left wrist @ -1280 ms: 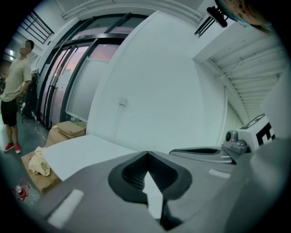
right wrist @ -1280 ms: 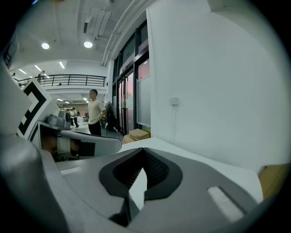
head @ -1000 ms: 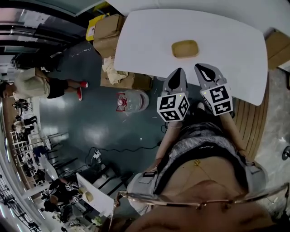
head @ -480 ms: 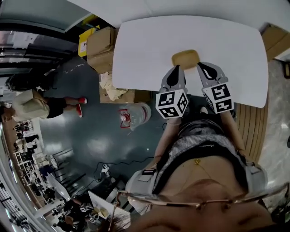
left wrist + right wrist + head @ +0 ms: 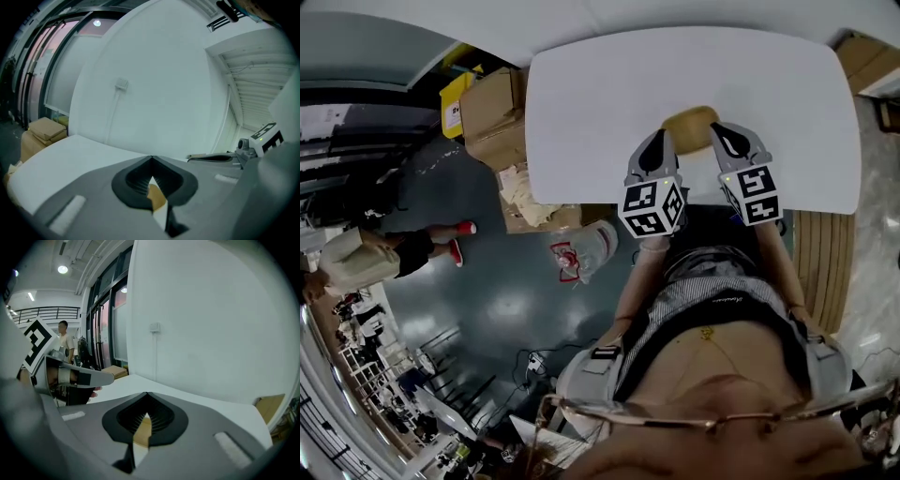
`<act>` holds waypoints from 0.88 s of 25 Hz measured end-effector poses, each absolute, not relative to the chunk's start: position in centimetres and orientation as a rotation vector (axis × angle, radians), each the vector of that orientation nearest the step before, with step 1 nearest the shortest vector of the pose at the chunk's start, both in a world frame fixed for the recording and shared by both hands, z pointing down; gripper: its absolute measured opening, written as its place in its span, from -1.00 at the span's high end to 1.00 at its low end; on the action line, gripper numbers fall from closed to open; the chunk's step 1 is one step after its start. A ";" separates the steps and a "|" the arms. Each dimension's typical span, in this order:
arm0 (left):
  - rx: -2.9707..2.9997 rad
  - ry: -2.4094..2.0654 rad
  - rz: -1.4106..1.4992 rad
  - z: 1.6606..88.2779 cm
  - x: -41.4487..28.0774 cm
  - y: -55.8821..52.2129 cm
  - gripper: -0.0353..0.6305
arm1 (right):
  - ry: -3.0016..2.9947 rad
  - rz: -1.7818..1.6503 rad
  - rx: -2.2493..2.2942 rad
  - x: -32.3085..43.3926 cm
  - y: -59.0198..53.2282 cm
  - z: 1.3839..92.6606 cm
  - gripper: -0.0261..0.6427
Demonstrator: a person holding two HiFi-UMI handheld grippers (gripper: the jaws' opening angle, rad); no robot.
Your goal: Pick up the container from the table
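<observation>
A shallow tan container (image 5: 689, 119) lies on the white table (image 5: 600, 94), near its front edge. In the head view my left gripper (image 5: 659, 141) reaches its left side and my right gripper (image 5: 720, 133) its right side, so both tips hide its near corners. Both grippers are shut, with their jaws meeting at a point. In the left gripper view a sliver of the container (image 5: 157, 197) shows through the gap under the left gripper's (image 5: 151, 161) jaws. The right gripper view shows the same tan container (image 5: 142, 430) below the right gripper (image 5: 147, 397). Neither holds anything.
Cardboard boxes (image 5: 492, 112) and a yellow bin (image 5: 450, 94) stand on the floor left of the table. A plastic bag (image 5: 581, 248) lies below them, and a person (image 5: 375, 253) stands far left. Wooden decking (image 5: 820, 253) runs along the right.
Both grippers have moved forward over the table's front edge and now flank the container. The container has not moved on the table.
</observation>
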State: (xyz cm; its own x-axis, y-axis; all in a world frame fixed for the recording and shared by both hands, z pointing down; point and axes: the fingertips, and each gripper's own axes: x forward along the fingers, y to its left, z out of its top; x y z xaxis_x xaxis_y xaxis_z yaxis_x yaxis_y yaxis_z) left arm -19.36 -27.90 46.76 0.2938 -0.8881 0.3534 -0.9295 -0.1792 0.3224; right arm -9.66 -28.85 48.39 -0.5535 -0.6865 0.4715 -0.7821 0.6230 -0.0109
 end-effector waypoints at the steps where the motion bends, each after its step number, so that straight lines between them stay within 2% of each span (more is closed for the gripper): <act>1: 2.093 -1.613 0.127 47.1 -19.7 -28.2 0.89 | -2.412 0.311 1.167 -9.8 -29.1 48.7 0.84; 22: 1.845 -1.591 0.343 56.7 -20.7 -30.6 0.89 | -2.238 0.445 0.960 -7.7 -33.7 58.1 0.84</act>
